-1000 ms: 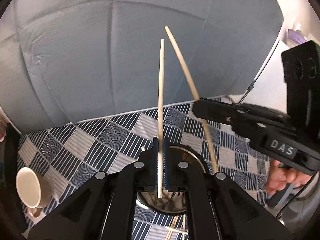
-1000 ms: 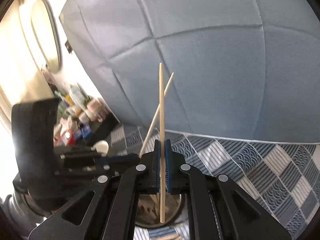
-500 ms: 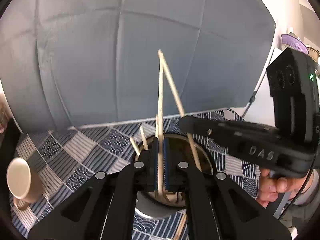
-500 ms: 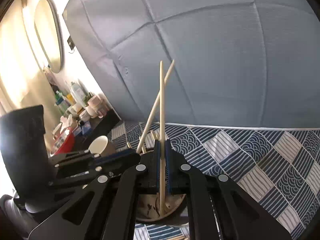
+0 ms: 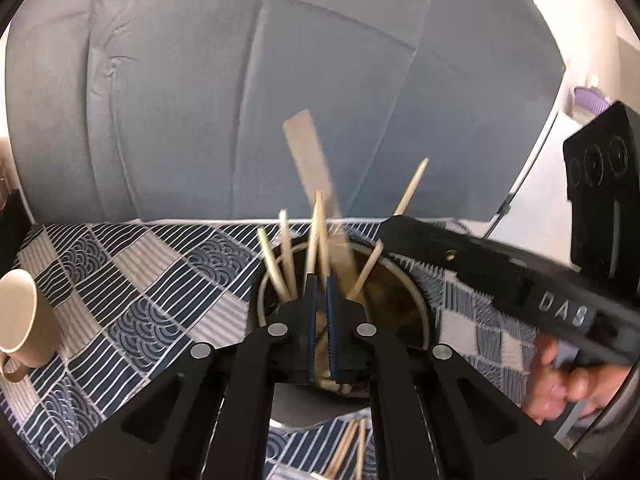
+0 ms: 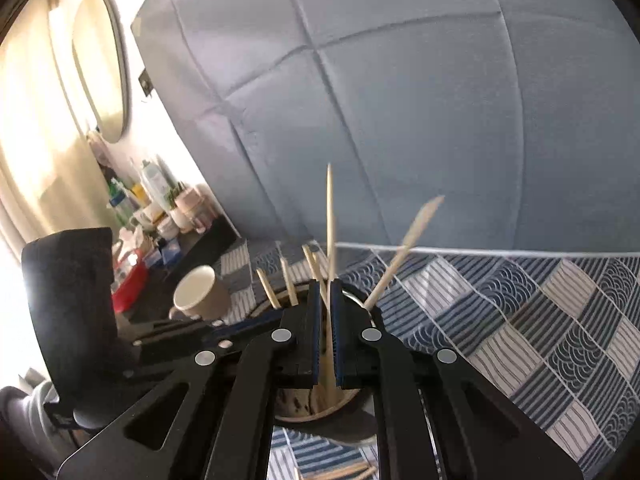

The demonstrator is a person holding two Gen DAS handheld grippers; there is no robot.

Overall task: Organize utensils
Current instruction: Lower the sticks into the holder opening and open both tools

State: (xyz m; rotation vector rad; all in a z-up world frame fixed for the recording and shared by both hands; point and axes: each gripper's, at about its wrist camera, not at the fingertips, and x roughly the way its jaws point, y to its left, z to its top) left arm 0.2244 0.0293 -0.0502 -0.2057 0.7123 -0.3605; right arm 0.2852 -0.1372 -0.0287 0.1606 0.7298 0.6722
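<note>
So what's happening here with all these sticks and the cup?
A person holds a gripper in each hand over a round metal utensil holder on a blue patterned cloth. The left gripper and the right gripper are each shut on a wooden chopstick, lowering it into the holder among several others. A beige mug lies on its side nearby, and more chopsticks wait on the cloth.

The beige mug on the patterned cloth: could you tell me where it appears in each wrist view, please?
Left wrist view: the beige mug is at the far left edge, lying on the blue patterned tablecloth, left of the metal utensil holder.
Right wrist view: the mug is left of centre, just beyond the left gripper's body.
Shared landmark: the metal utensil holder with its chopsticks.
</note>
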